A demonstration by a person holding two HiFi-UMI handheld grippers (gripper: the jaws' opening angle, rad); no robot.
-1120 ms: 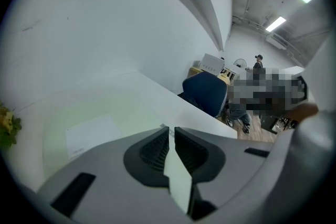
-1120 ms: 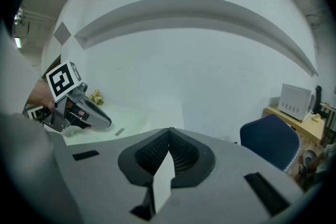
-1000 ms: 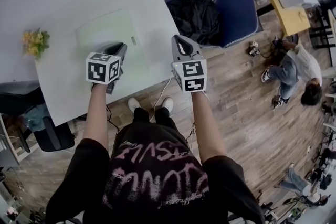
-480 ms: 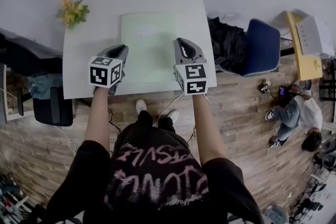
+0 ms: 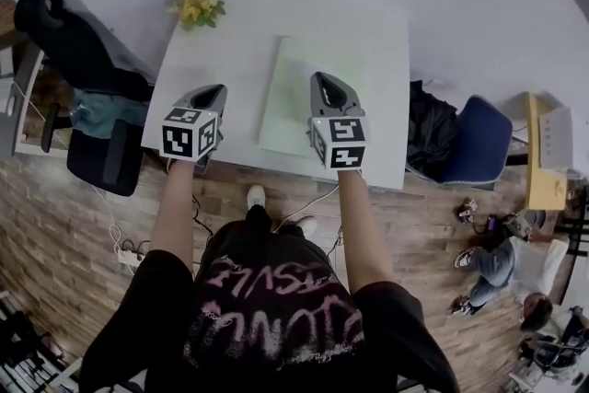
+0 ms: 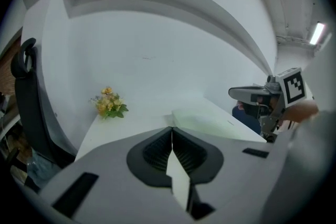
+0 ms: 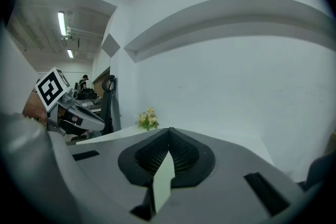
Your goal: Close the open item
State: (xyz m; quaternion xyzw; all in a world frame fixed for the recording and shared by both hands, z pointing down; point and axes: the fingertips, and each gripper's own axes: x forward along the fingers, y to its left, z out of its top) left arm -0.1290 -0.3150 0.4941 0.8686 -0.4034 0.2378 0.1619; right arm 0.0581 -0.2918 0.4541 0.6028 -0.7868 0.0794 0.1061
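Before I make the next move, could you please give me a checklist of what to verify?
1. Left gripper empty: ok; jaws have just closed on nothing.
2. Right gripper empty: ok; shut on nothing.
3. Pale green item reachable: ok; it lies on the table just ahead.
4. Item open: cannot tell; it looks flat.
5. Flowers clear of it: ok; far left corner, apart.
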